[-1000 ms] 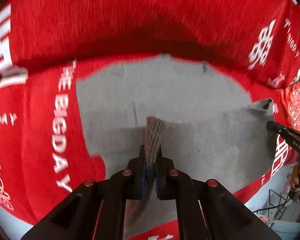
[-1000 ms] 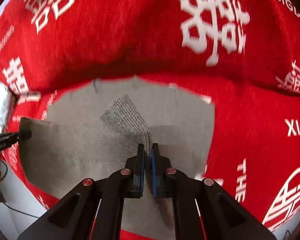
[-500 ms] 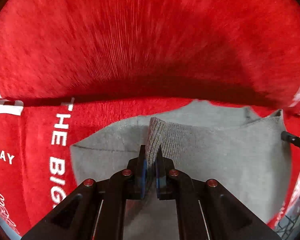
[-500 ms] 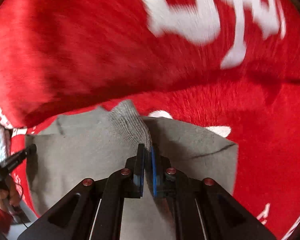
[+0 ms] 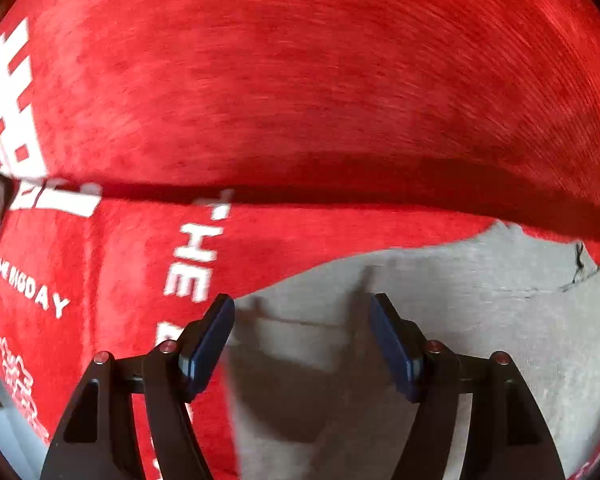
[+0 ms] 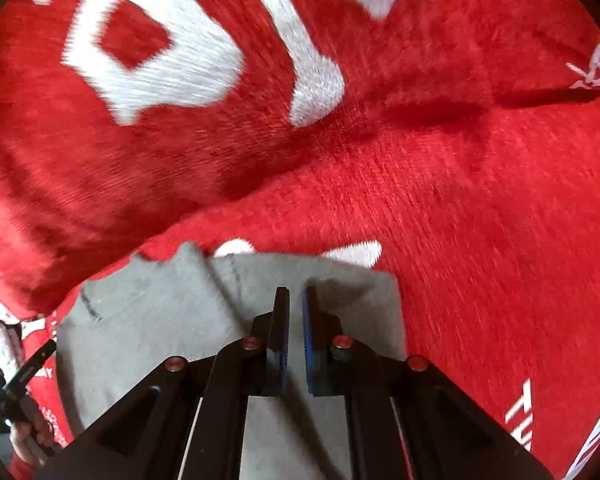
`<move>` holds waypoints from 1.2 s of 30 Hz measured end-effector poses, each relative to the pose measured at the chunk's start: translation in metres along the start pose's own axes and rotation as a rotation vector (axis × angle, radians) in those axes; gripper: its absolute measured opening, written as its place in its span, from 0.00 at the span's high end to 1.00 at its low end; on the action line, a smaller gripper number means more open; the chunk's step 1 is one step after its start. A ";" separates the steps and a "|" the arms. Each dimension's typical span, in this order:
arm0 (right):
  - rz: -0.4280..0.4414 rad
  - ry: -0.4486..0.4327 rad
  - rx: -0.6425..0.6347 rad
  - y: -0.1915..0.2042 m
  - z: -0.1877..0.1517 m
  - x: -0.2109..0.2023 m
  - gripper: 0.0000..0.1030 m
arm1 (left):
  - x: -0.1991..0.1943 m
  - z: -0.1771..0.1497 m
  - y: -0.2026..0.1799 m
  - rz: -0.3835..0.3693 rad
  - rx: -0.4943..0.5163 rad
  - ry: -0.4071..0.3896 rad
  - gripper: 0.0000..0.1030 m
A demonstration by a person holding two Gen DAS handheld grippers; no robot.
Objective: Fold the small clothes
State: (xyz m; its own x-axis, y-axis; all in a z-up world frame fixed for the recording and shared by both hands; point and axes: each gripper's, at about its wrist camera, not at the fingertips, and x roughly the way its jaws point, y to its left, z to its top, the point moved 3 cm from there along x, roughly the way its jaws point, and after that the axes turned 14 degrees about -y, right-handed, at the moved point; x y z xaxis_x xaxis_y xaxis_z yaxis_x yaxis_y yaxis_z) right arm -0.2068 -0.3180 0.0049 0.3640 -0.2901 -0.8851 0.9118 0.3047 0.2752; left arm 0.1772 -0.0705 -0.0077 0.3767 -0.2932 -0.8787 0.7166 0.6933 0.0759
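Over grey garment (image 5: 440, 320) on red blanket (image 5: 300, 100): pointing steeply down, left gripper (image 5: 302, 320) just opening, released, empty; right gripper (image 6: 296, 308) clenching shut, grip on cloth unclear.

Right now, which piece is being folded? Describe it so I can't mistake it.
A red blanket with white lettering fills both views. On it lies the grey garment, flat, below the blanket's fold. It is the only plain grey, unprinted cloth there.
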 end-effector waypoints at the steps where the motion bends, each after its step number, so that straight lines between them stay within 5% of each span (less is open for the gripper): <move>1: 0.011 -0.004 -0.006 0.001 -0.004 -0.008 0.93 | -0.005 0.000 0.008 0.009 -0.008 0.008 0.31; 10: 0.070 0.069 -0.099 0.018 -0.080 -0.062 0.93 | -0.063 -0.058 0.017 -0.095 -0.050 0.065 0.31; 15: -0.026 0.175 -0.128 -0.011 -0.136 -0.067 0.95 | -0.068 -0.114 0.016 -0.052 -0.032 0.148 0.31; 19: -0.022 0.158 -0.164 -0.023 -0.154 -0.083 0.97 | -0.072 -0.146 0.026 -0.051 -0.012 0.148 0.21; 31: -0.035 0.172 -0.106 -0.007 -0.167 -0.106 0.93 | -0.092 -0.127 0.056 -0.068 -0.061 0.114 0.21; 36: 0.020 0.180 -0.099 0.024 -0.179 -0.102 0.93 | -0.087 -0.091 0.048 -0.132 -0.091 0.056 0.37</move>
State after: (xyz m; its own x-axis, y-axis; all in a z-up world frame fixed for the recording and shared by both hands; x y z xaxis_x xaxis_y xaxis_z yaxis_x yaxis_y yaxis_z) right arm -0.2565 -0.1183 0.0348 0.3343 -0.1188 -0.9350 0.8784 0.3987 0.2634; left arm 0.1251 0.0479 0.0297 0.2478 -0.3503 -0.9033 0.7008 0.7085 -0.0825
